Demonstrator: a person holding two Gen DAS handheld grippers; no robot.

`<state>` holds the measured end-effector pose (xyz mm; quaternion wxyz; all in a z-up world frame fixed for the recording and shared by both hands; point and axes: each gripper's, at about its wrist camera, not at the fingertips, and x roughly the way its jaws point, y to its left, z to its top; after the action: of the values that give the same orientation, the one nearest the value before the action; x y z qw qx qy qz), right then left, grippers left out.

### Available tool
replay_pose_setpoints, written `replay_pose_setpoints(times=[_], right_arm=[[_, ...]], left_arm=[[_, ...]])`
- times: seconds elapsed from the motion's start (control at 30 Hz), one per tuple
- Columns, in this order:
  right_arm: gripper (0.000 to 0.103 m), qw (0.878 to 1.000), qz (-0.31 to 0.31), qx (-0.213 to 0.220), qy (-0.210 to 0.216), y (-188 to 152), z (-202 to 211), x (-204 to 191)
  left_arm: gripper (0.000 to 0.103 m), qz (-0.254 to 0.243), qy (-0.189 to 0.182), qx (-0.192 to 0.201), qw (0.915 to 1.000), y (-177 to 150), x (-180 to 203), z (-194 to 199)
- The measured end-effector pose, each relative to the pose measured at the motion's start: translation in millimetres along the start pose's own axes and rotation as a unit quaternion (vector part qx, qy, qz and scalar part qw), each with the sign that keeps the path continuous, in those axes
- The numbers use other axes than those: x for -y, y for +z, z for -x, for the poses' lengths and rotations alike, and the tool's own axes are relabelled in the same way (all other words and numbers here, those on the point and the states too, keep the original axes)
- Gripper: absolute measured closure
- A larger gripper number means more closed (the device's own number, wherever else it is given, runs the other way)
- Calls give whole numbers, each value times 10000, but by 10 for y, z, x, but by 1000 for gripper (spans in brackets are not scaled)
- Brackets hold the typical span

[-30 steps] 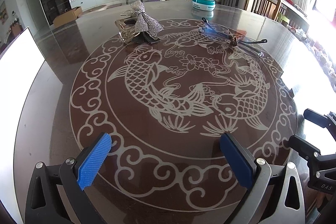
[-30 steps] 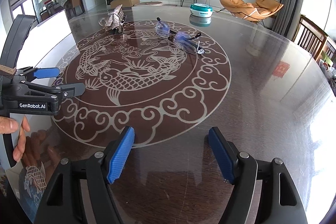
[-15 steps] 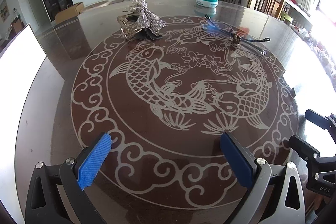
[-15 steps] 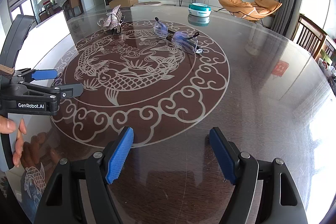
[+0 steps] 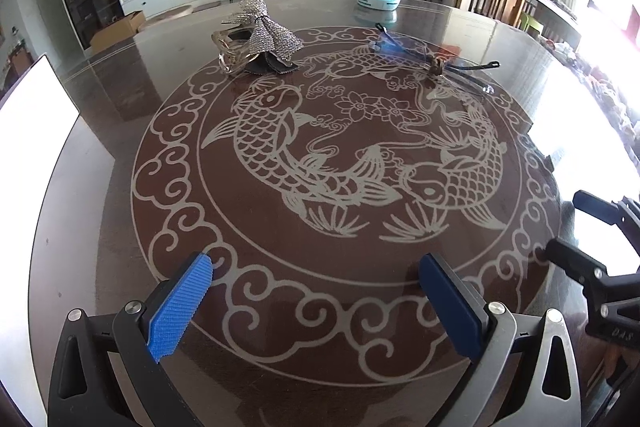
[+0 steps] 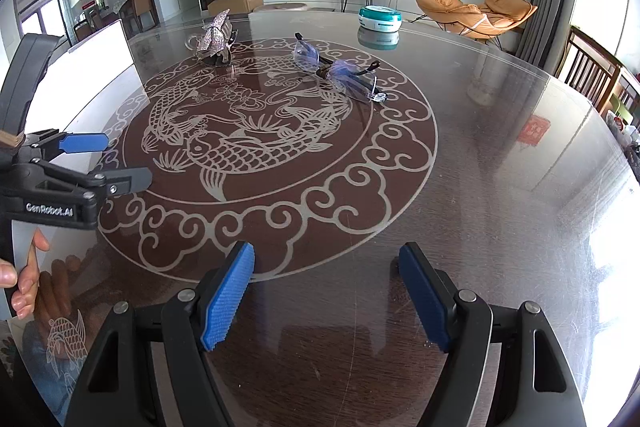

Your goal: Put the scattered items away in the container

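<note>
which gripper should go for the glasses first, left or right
Right, probably. The rimless clear-lens glasses lie ahead of the open right gripper; from the open left gripper they sit far off to the right.

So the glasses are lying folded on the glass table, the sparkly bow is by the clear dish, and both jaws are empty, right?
Not quite: the glasses lie unfolded, their arms spread out, as the right wrist view shows. They do rest on the glass table, the sparkly bow is by the clear dish, and both sets of jaws are empty.

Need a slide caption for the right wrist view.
Open right tool above the glass table; glasses, sparkly bow and teal container lie beyond.
</note>
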<state>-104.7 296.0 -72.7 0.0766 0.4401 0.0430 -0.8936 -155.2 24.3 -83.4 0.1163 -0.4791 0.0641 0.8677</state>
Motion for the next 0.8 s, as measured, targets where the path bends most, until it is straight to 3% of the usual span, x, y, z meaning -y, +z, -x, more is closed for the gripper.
replay_pose_setpoints(times=[0.8], right_arm=[[25, 10000, -31, -9, -37, -9, -10, 12]], left_arm=[[0, 40, 45, 62, 10000, -44, 9, 20]])
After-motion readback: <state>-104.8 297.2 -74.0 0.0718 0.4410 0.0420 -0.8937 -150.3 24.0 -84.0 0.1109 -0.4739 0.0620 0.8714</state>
